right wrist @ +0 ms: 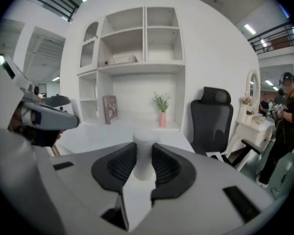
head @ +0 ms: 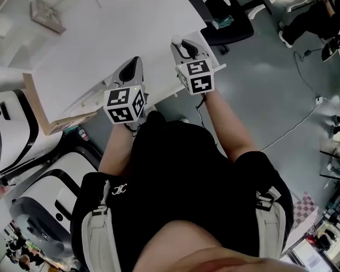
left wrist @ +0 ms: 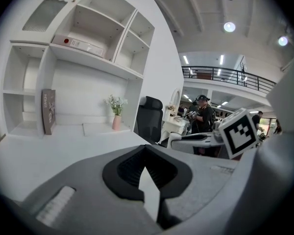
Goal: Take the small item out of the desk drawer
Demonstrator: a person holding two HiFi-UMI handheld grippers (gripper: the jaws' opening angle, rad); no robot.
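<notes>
clamping small white item (right wrist: pixel 143 148), right claw (right wrist: pixel 143 161)

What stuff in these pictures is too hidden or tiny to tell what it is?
- Small white cylinder-shaped item: right gripper view, sides covered by the black fingers of the right gripper; what it is, unclear.
- Brown upright book: left gripper view, print too small.
- Drawer's inside: no view shows it.
</notes>
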